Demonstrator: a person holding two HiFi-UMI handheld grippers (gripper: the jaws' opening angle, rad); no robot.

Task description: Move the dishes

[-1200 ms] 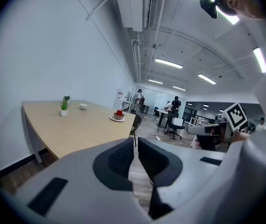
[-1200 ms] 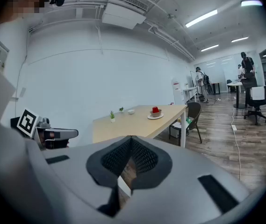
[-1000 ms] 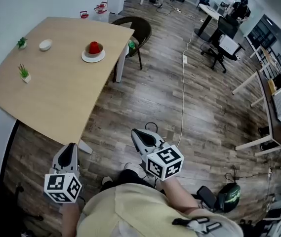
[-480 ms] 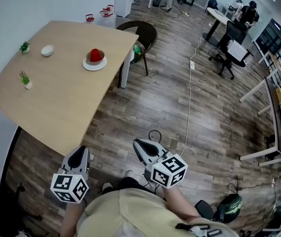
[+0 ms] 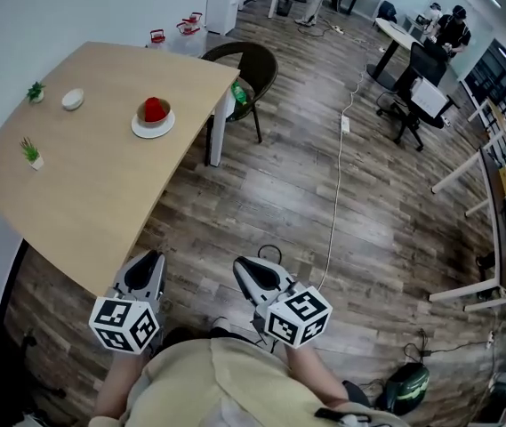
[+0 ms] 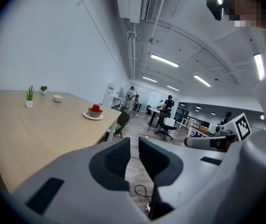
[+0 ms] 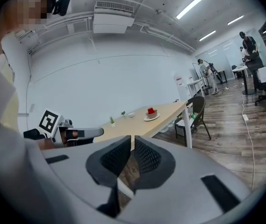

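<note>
From my seat the dishes are all on the far part of the table (image 5: 101,194), well apart from both tools. Reading across, I count two potted plants (image 5: 30,152) near the wall edge. Next comes one small white dish (image 5: 72,100). Then there is one plate (image 5: 135,130) carrying one bowl (image 5: 155,117) with something red in it, and one chair (image 5: 251,60) past the table's corner.

The left gripper (image 5: 146,263) hangs just at the near edge of the table. Its fingers are drawn together to a thin slit with nothing in it; only floor shows through. The right gripper (image 5: 245,270) is out over the bare floor, fingers likewise pinched together and empty.

The relation I would steer by is that the plate lies almost straight ahead of the left gripper, up the length of the table. From the right gripper it sits ahead and off to the left. So the left hand is the nearer one, I judge. The plate and dish are round, so no grip axis matters; the reach runs along the table's long side. Nothing has been picked up yet, and both sets of fingers would need to spread before any grasp.
</note>
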